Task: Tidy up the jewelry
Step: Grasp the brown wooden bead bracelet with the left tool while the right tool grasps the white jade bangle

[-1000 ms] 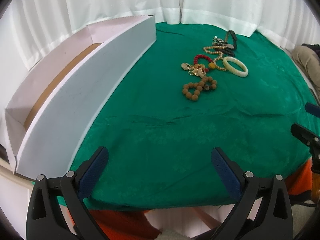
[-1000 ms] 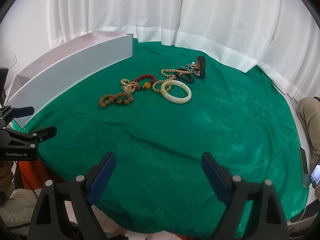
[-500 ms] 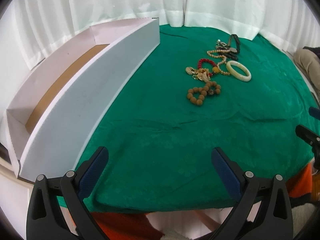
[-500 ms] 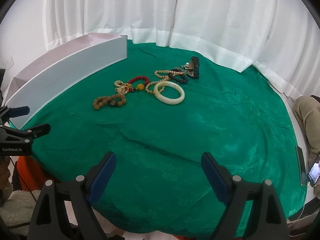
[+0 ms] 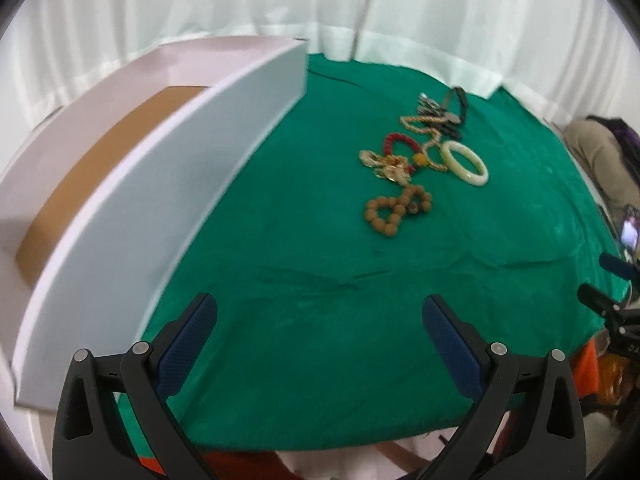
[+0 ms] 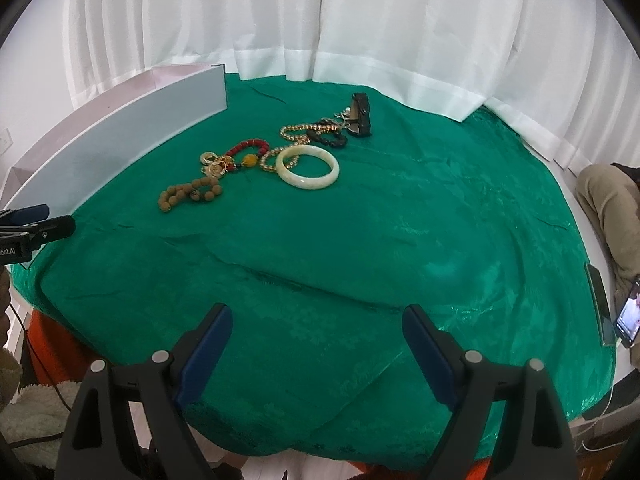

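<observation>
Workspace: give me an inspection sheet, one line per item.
Surface: green cloth, wrinkled, over the table.
Job's things: pale bangle, brown bead bracelet, red bead bracelet, gold chain and dark pieces, bunched mid-cloth; white box open, nothing seen inside.
Clutter: nothing seen.
Grippers: left gripper and right gripper open, empty, short of the jewelry.
Cables: thin cable at left edge.
Surroundings: white curtain; seated person's leg, phone.
</observation>
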Demonstrator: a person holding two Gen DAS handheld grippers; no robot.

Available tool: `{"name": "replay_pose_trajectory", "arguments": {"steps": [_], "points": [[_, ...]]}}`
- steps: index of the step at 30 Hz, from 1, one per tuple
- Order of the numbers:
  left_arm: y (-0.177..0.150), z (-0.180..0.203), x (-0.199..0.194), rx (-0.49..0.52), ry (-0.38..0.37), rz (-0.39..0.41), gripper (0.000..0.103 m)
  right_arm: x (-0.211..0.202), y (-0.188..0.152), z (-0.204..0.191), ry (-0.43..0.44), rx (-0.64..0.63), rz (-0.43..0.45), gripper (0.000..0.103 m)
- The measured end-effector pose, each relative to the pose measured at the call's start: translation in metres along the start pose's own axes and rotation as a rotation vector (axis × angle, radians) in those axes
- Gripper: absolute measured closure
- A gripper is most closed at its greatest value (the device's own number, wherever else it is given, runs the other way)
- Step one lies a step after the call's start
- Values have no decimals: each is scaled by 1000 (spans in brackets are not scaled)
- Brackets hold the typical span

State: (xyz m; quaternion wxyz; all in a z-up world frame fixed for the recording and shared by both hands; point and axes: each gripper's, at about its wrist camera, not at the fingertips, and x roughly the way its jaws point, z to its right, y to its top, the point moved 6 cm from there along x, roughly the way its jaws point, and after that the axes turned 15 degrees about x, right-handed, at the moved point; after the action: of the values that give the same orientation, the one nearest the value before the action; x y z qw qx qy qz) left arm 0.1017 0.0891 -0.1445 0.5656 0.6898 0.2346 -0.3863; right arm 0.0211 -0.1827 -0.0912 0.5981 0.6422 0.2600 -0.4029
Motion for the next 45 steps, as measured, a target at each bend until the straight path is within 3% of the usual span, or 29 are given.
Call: {"name": "replay_pose_trajectory", "arguments": {"steps": [10,12,15,17,19,23,27,29,33,35,39,45], "points": [[71,46,85,200,-47,-11,5,-5,-3,-6,18,-7,4,14],[74,54,101,246,-55,-41,17,-6,-2,-2,14,3,4,14],[73,60,109,259,-95,-54,46,-6,0,7,4,21,5,14],[73,58,104,252,-96,-62,83,-6,3,12,1,25,6,14],[71,56,95,217,-137,-52,94,-5,13,18,19,37,22,14],[66,46,73,158,-159,-16,94,15,54,16,176,53,35,14],[60,36,58,118,-150,-2,94,70,92,-6,276,29,-52,16],[58,31,55,104,-143,-1,94,104,108,-25,275,-12,-98,42],[50,20,48,72,-140,-1,94,157,118,-55,226,-106,-169,51],[47,15,45,57,-136,-2,94,174,115,-63,191,-155,-211,81],[40,5,40,22,-137,-3,94,167,115,-66,180,-168,-219,91],[45,-2,28,-30,-163,18,94,131,122,-51,313,-35,-231,91]]}}
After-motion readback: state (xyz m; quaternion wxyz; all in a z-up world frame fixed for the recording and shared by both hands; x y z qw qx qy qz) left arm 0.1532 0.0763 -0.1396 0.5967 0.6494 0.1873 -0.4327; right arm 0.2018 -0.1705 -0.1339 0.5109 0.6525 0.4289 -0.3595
